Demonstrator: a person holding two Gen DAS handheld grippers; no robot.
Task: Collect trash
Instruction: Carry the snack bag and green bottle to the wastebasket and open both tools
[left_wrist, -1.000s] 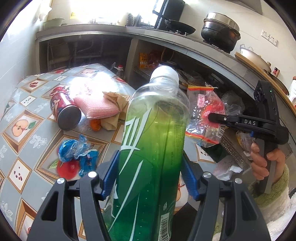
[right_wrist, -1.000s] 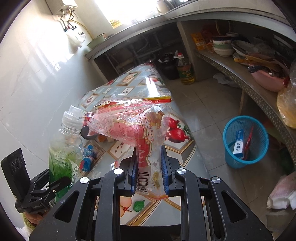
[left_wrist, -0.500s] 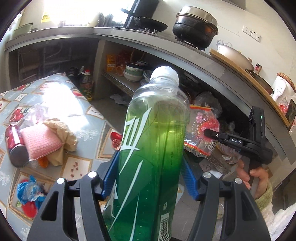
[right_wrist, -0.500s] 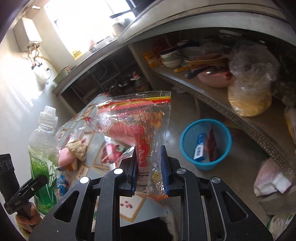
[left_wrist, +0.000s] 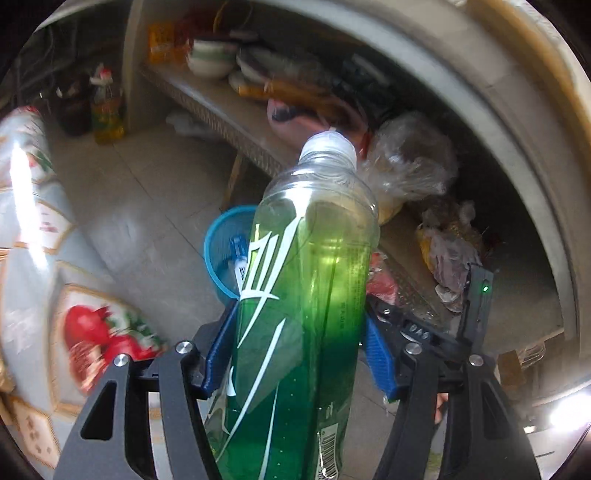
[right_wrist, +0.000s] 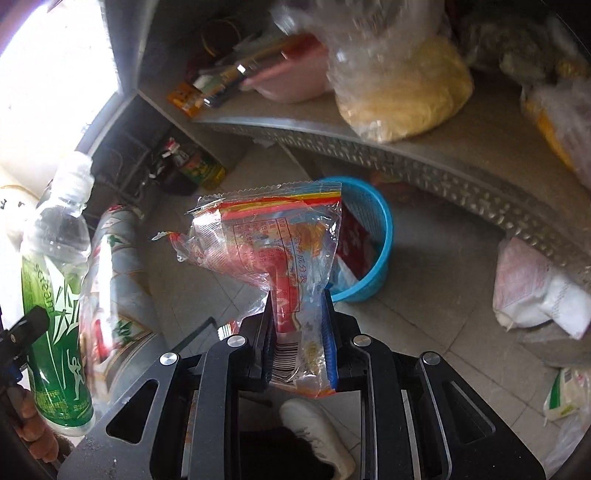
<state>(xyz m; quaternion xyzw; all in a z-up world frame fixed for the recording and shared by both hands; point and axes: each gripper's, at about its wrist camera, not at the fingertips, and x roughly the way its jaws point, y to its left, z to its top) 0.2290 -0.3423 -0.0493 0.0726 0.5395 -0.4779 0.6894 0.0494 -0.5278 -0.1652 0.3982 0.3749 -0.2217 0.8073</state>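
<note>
Our left tongs (left_wrist: 297, 354) squeeze a green plastic bottle (left_wrist: 306, 314) and our right tongs (right_wrist: 299, 332) pinch a crinkly clear snack wrapper (right_wrist: 269, 251) above the grey tiled floor (right_wrist: 424, 295), near a round blue plastic basket (right_wrist: 373, 236) beside a cluttered metal shelf (right_wrist: 443, 166).

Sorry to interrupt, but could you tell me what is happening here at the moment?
A person is collecting trash with a handheld gripper in each hand. The left gripper is clamped on a green plastic bottle, capped and apparently empty. The right gripper pinches a crumpled clear snack wrapper with red print. Both point down toward a blue waste basket on the tiled floor beside a low shelf; it already holds some packaging. Neither item has been dropped in yet.
</note>
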